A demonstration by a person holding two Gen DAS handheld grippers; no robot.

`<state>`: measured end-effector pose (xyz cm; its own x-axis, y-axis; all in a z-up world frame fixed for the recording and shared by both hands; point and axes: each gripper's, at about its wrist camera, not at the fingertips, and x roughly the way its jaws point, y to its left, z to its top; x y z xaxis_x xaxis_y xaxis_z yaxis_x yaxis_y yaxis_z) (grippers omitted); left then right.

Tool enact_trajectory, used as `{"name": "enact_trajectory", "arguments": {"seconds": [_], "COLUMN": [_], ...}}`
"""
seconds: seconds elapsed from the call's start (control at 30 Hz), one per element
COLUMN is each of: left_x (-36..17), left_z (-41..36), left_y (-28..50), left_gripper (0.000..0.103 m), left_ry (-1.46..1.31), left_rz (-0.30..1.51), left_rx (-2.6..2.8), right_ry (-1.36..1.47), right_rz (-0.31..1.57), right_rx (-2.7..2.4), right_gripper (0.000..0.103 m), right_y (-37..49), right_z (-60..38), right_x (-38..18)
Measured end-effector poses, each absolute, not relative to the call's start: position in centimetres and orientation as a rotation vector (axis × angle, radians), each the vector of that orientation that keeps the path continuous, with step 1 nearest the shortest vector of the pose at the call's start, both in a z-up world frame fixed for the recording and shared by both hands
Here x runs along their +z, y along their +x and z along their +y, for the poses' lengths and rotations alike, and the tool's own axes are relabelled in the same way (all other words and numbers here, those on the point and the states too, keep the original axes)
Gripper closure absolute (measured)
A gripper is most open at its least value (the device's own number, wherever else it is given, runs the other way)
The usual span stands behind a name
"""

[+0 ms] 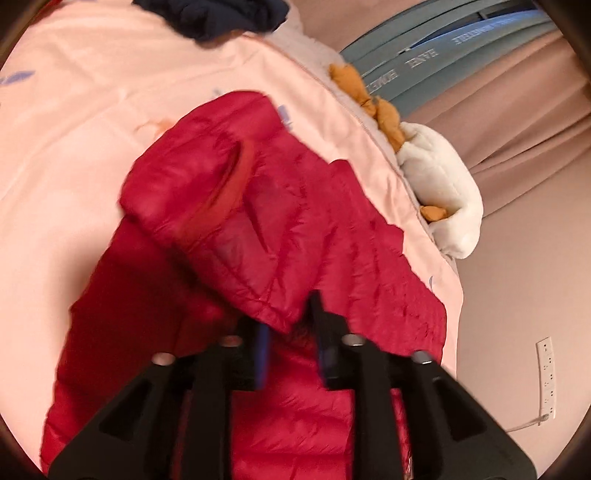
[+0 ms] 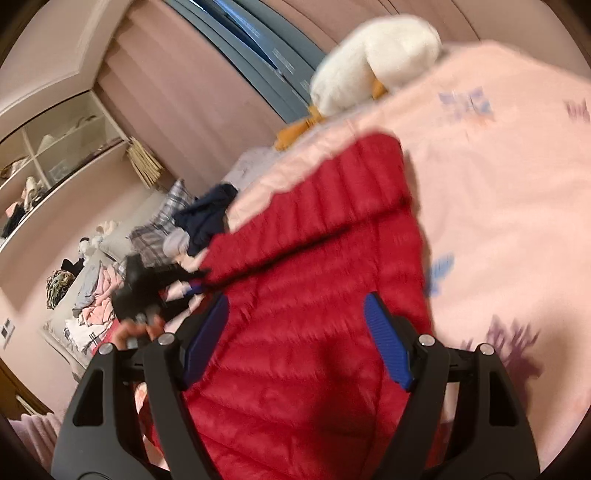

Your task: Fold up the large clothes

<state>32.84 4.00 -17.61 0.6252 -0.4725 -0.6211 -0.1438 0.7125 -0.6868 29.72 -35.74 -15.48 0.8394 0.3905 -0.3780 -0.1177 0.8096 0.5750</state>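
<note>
My red down jacket (image 1: pixel 280 229) lies spread on the pink bed cover (image 1: pixel 92 129), close to the bed's right edge, with one quilted flap already turned over the body. I judge I'm mid-fold, carrying a side panel or sleeve across.

My left gripper (image 1: pixel 291 332) has its jaws drawn in around the hem edge of that flap; the fabric sits between the blue pads, so I read it as grasping the jacket, though motion blur makes the contact hard to confirm. In the right wrist view it appears at the jacket's left edge. My right gripper (image 2: pixel 295 332) hangs released above the jacket (image 2: pixel 314 295), jaws spread wide, holding nothing.

Next, I think the left should lay its flap flat and let go, while the right comes down on the near hem for the following fold. Slippery, puffy fabric may spring back.

Further out, a white plush toy (image 1: pixel 439 184) with orange parts sits at the bed's right edge, and dark navy clothing (image 1: pixel 214 14) lies at the far end.
</note>
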Motion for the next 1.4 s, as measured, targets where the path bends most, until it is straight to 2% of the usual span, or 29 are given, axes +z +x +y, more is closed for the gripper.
{"name": "enact_trajectory", "arguments": {"seconds": [0.07,0.3,0.4,0.47,0.57,0.6,0.73,0.83,0.93,1.03,1.2,1.33,1.4], "left_x": [-17.3,-13.3,-11.5,-11.1,-11.5,-11.7,-13.8,-15.8,-16.8,-16.9,-17.0,-17.1,-17.1], "left_z": [4.9,7.2,4.8,2.7,0.3,-0.4,-2.0,-2.0,-1.7,-1.9,-1.9,-1.9,-2.0], "left_y": [32.3,32.2,33.5,34.5,35.9,36.1,37.1,37.8,38.1,38.3,38.3,38.2,38.2], "left_gripper": [0.053,0.053,0.053,0.055,0.072,0.074,0.075,0.075,0.078,0.078,0.078,0.078,0.078], "left_ry": [-0.757,-0.645,-0.541,-0.456,-0.356,-0.328,-0.232,-0.214,-0.212,-0.201,-0.205,-0.206,-0.204], "left_rz": [0.89,0.792,0.776,0.781,0.803,0.804,0.85,0.893,0.905,0.908,0.92,0.92,0.919], "left_rx": [-0.201,-0.204,-0.266,-0.285,-0.293,-0.29,-0.281,-0.282,-0.302,-0.309,-0.307,-0.305,-0.299], "right_ry": [0.478,0.308,0.273,0.251,0.222,0.207,0.228,0.247,0.283,0.284,0.255,0.168,0.117], "right_rz": [0.486,0.55,0.579,0.623,0.668,0.671,0.668,0.738,0.842,0.861,0.802,0.732,0.742], "right_rx": [0.249,0.144,0.098,0.06,0.0,-0.024,-0.078,-0.111,-0.127,-0.132,-0.122,-0.004,0.028], "right_gripper": [0.024,0.025,0.033,0.045,0.057,0.059,0.063,0.066,0.066,0.066,0.062,0.053,0.052], "right_y": [30.0,36.1,39.7,42.9,46.9,48.1,52.1,54.8,56.6,57.0,55.1,51.4,50.5], "right_z": [-35.7,-36.5,-36.5,-36.2,-36.1,-36.0,-36.7,-37.6,-38.5,-38.5,-37.3,-34.3,-32.8], "right_x": [-13.4,-10.7,-10.6,-10.9,-11.7,-11.9,-12.9,-15.1,-18.2,-18.8,-16.1,-13.9,-14.0]}}
